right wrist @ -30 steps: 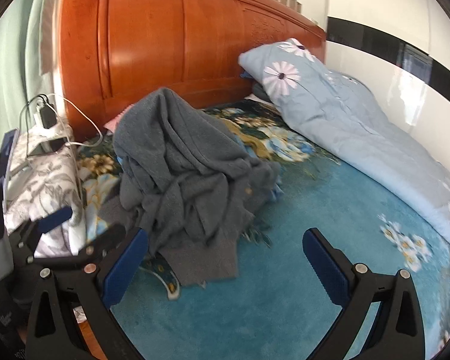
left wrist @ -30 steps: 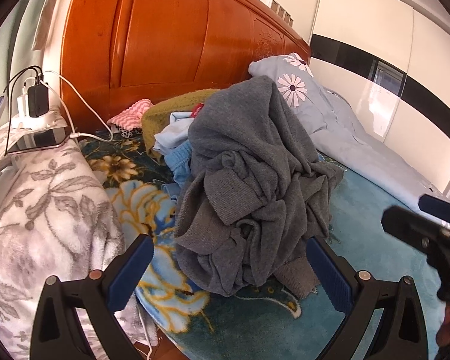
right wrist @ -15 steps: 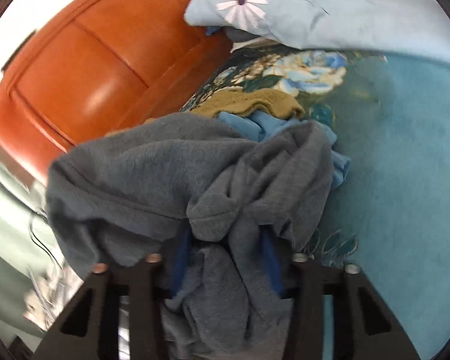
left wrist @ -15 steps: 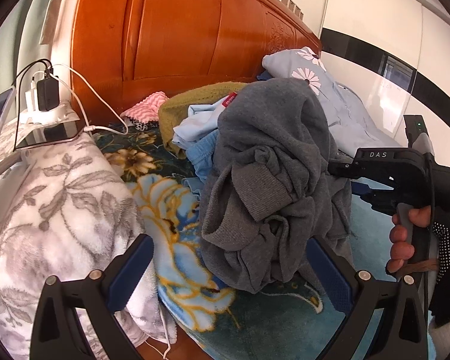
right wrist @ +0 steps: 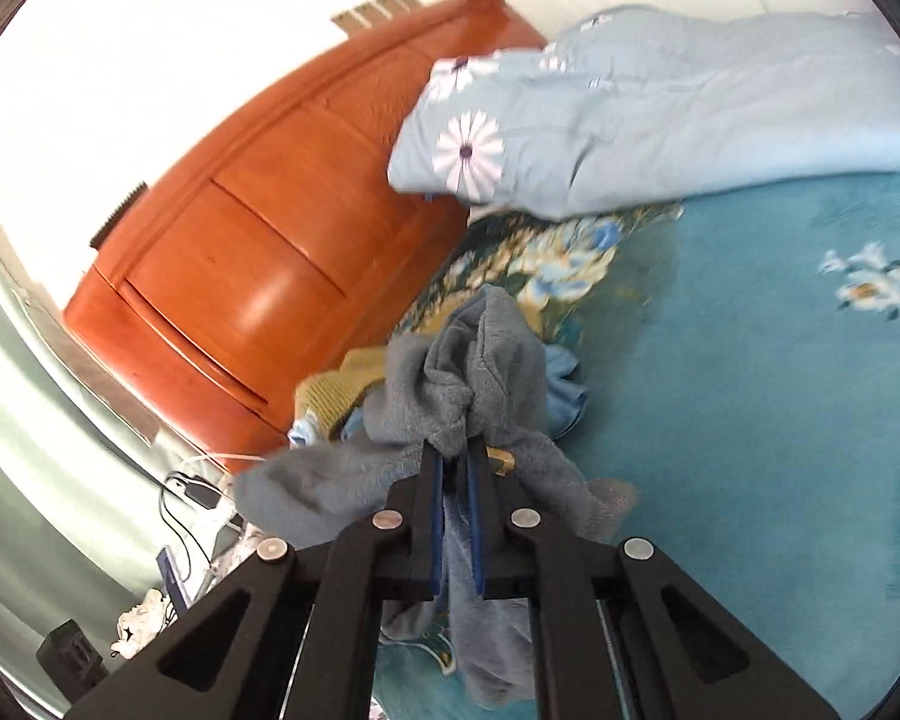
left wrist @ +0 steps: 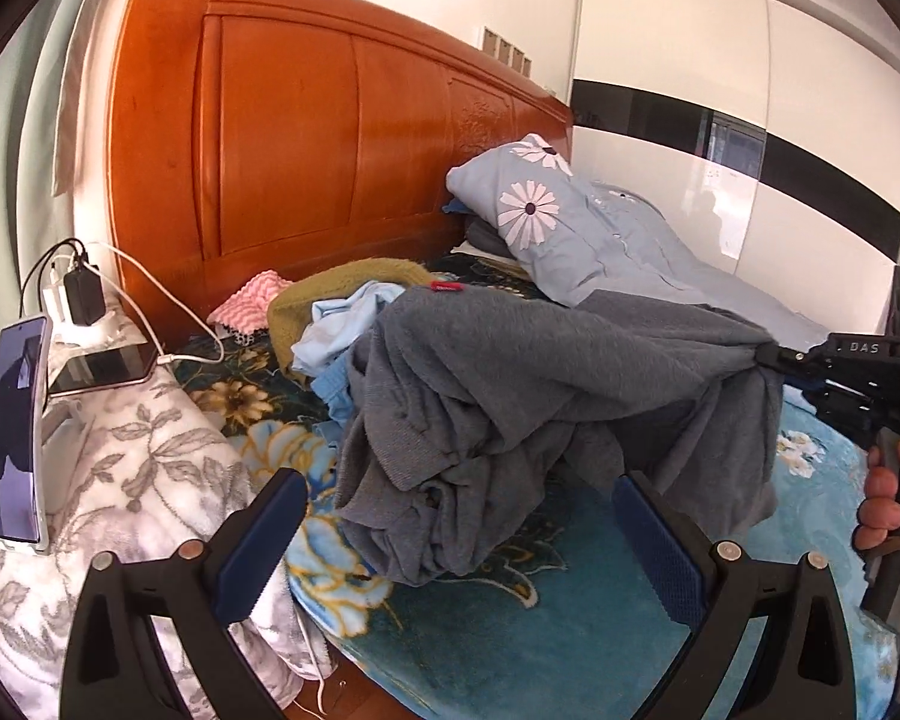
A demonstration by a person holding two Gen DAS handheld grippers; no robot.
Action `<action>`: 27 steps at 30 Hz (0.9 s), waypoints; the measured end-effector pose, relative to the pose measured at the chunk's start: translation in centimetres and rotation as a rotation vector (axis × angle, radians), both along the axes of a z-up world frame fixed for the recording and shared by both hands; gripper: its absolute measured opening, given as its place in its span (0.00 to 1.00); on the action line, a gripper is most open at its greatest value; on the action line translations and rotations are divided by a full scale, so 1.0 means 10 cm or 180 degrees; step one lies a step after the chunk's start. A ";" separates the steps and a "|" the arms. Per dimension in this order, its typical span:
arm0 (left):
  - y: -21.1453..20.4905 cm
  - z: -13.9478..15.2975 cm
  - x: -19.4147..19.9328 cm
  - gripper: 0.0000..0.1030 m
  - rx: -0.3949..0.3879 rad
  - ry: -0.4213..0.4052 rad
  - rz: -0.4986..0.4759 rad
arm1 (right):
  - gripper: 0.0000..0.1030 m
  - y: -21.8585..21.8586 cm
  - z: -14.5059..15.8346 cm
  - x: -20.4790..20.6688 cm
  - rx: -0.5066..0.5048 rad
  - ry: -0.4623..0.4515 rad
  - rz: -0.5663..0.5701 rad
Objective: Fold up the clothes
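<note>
Crumpled grey knit sweater [left wrist: 510, 396]: heaped on blue floral bedspread [left wrist: 510, 618], one bunched edge pinched tight in right gripper [right wrist: 455, 456], stretched sideways, probably to free it from pile. Left gripper [left wrist: 462, 540] wide open, empty, poised near lower folds.

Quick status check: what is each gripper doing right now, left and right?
Left gripper: open, holding nothing, just short of the gray sweater.
Right gripper: closed, pinching a bunch of the gray sweater and pulling it taut.
</note>
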State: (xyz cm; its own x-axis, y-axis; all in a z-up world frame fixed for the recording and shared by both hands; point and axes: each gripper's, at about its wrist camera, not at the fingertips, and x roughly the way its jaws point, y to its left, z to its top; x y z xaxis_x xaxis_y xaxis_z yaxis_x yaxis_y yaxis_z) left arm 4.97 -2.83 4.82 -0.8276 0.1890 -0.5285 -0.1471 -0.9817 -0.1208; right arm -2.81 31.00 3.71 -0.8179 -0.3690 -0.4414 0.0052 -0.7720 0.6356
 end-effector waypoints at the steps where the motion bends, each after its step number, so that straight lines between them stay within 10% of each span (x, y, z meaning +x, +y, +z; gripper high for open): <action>1: 0.09 0.00 0.02 1.00 0.0013 -0.0027 -0.0071 | 0.07 0.12 0.07 0.13 0.0039 0.0056 -0.0082; 18: 2.03 -0.28 0.27 1.00 -0.0161 -0.0355 -0.1267 | 0.00 2.95 0.55 3.45 0.0547 0.0430 -0.2161; 27: 1.91 -0.40 0.19 1.00 -0.0511 -0.0379 -0.0938 | 0.02 2.69 -0.32 3.16 0.0557 -0.0278 -0.1674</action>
